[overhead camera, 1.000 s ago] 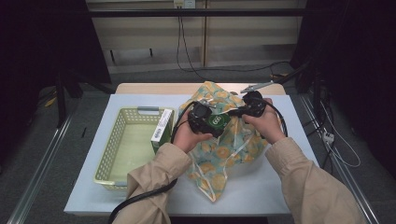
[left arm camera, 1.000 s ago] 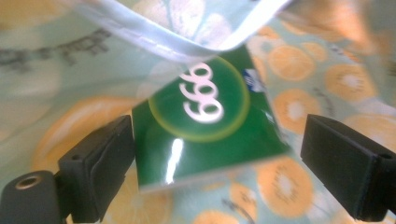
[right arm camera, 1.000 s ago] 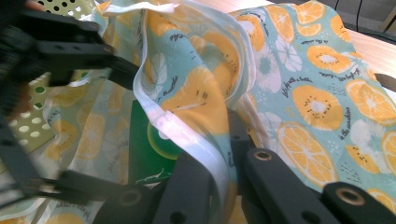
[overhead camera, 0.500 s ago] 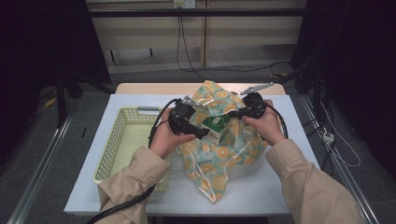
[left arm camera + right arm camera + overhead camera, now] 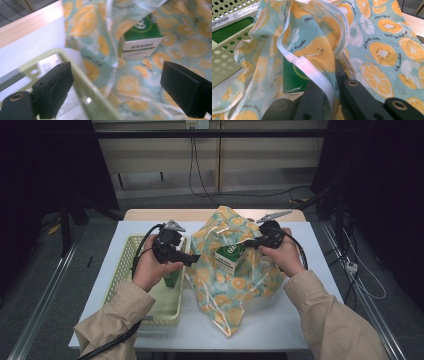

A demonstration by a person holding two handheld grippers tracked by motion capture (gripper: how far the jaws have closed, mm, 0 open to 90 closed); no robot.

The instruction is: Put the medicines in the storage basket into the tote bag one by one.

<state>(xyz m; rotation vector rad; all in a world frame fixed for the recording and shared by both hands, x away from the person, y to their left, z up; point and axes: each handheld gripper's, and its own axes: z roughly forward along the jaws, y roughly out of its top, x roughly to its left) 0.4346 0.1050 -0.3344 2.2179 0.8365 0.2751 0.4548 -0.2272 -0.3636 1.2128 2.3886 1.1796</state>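
An orange-slice-print cloth bag [image 5: 235, 285] lies in the middle of the white table. A green-and-white box [image 5: 229, 256] sits in its open mouth, also seen in the left gripper view [image 5: 142, 40] and behind the fabric in the right gripper view [image 5: 294, 80]. My left gripper [image 5: 192, 257] hovers over the basket's right rim, jaws wide open and holding nothing [image 5: 117, 85]. My right gripper [image 5: 255, 241] is at the bag's far right side, shut on the bag's white-trimmed edge [image 5: 334, 75] and holding it up.
A pale green perforated basket [image 5: 125, 265] stands left of the bag, with another green box [image 5: 172, 280] inside it. The basket's rim [image 5: 82, 80] crosses just below my left jaws. Bare table top [image 5: 310, 250] lies to the right, a wooden strip [image 5: 150, 214] behind.
My left gripper let go of the green box, left it in the bag's mouth, and drew back left to the basket's rim. The right gripper kept its hold.
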